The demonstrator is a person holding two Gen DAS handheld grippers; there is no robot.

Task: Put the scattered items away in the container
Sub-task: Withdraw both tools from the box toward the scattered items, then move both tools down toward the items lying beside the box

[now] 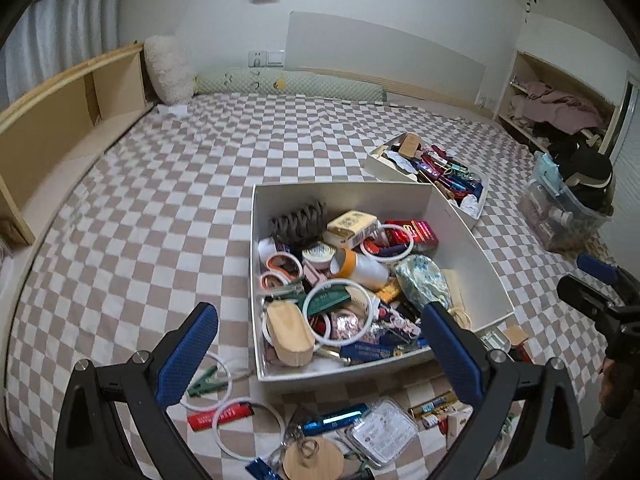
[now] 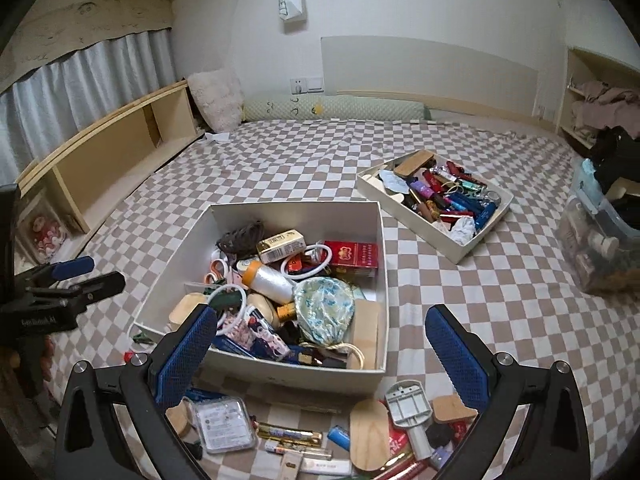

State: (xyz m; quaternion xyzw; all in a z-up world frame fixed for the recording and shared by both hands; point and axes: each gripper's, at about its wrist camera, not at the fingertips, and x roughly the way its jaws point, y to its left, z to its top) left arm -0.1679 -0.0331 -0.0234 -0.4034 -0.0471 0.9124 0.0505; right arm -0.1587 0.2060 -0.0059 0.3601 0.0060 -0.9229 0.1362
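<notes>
Both grippers hover over the near edge of the bed, nothing held. Left gripper (image 1: pixel 320 356) is spread wide, blue pads apart, empty; its right finger overlaps the near right corner of the big white box (image 1: pixel 460 220) in the left wrist view. Right gripper (image 2: pixel 322 358) is also spread wide and empty, its left finger crossing the box's near left corner in its own view.

The big white box (image 2: pixel 294 212) sits mid-bed on the checkered sheet (image 1: pixel 160 220), already piled high: white rings, tape rolls, a red pack (image 2: pixel 352 258), a floral pouch (image 2: pixel 324 310), a dark hair claw (image 1: pixel 298 220). The fill reaches close to rim height along the near wall; there is some bare floor at the far right corner.

Scattered items lie on the sheet between the box's near wall and the grippers:
- red lighter (image 1: pixel 220 416), overlapped by a white ring
- green clip (image 1: pixel 204 380)
- blue tube (image 1: pixel 336 418)
- clear plastic case (image 2: pixel 224 424)
- oval wooden piece (image 2: pixel 370 436)
- grey plastic tool (image 2: pixel 410 404)
- blue lighter (image 2: pixel 339 437)

A second shallow tray (image 2: pixel 436 196) of small items sits well apart, far right. A clear storage bin (image 2: pixel 600 240) is at the bed's right edge. The left and far parts of the sheet are open. A wooden shelf (image 1: pixel 60 120) runs along the left edge.
</notes>
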